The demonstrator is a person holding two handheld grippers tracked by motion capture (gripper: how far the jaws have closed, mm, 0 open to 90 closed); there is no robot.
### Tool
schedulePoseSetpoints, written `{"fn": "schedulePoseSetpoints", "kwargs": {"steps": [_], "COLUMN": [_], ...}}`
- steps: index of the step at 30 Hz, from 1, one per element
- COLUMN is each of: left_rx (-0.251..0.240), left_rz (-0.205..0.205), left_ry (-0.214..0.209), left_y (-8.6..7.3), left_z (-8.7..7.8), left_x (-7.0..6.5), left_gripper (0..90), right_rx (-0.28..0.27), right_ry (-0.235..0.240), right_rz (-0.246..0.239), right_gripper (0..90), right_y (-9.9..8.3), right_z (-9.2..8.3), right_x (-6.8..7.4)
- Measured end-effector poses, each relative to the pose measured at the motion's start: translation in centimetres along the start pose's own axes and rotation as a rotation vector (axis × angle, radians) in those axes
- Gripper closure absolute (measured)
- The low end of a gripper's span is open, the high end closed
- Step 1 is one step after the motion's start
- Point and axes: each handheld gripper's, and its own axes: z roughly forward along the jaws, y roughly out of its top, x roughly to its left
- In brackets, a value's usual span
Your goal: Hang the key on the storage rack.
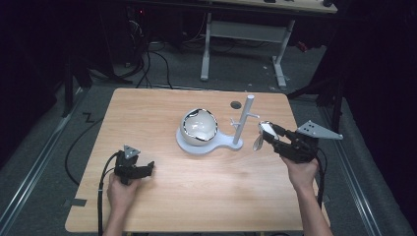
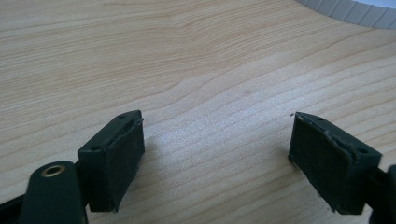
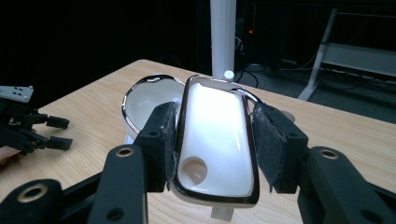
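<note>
From the high view, a wooden table [image 1: 162, 196] carried a white stand [image 1: 209, 145] near its middle, with a flat base and an upright post [image 1: 244, 120] at the base's right end. A white bowl [image 1: 198, 126] with a dark shiny rim sat tilted on the base, left of the post. The right gripper [image 1: 272, 135], held in a hand [image 1: 301, 172], was just right of the post and gripped a white spoon [image 1: 263, 133] whose handle pointed toward the post. The left gripper [image 1: 147, 168] lay well to the left of the stand, low over the table in the other hand [image 1: 120, 191].

In the left gripper view, the 2 jaws stood wide apart over bare wood, with nothing between them. The ribbed edge of the stand's base [image 2: 348, 11] showed at the top right.

In the right gripper view, the 2 jaws were closed on the sides of the spoon [image 3: 215, 140], a white piece with a chrome rim and 1 round hole near its lower end. The bowl [image 3: 149, 100] lay behind it to the left, the post [image 3: 223, 37] rose behind it, and the left gripper [image 3: 56, 133] showed at the far left.
</note>
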Motion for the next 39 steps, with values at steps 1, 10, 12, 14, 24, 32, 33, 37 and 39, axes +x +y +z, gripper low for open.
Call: {"fn": "schedulePoseSetpoints", "kwargs": {"steps": [1,10,12,14,24,32,33,37,39], "left_rx": [0.0,-0.001,0.0,-0.001,0.0,-0.001,0.0,-0.001,0.0], "left_rz": [0.0,-0.002,0.0,-0.002,0.0,-0.002,0.0,-0.002,0.0], "left_ry": [0.0,0.0,0.0,0.0,0.0,0.0,0.0,0.0,0.0], "left_y": [0.0,0.0,0.0,0.0,0.0,0.0,0.0,0.0,0.0], "left_z": [0.0,0.0,0.0,0.0,0.0,0.0,0.0,0.0,0.0], "left_x": [0.0,0.0,0.0,0.0,0.0,0.0,0.0,0.0,0.0], "left_gripper": [18.6,18.6,18.6,18.6,18.6,18.6,18.6,18.6,18.6], "right_rx": [-0.002,-0.016,-0.018,-0.021,-0.027,-0.027,-0.025,-0.025,-0.021], "right_ry": [0.004,0.026,0.03,0.036,0.052,0.055,0.054,0.052,0.046], "right_rz": [-0.006,-0.012,-0.015,-0.018,-0.029,-0.025,-0.026,-0.018,-0.017], "right_gripper": [51.5,51.5,51.5,51.5,51.5,51.5,51.5,51.5,51.5], "right_y": [0.3,1.6,1.7,2.1,3.4,4.0,4.1,4.2,4.2], "right_z": [0.0,0.0,0.0,0.0,0.5,1.1,1.3,1.7,1.8], "right_x": [0.0,0.2,0.2,0.2,0.4,0.2,0.2,0.0,-0.2]}}
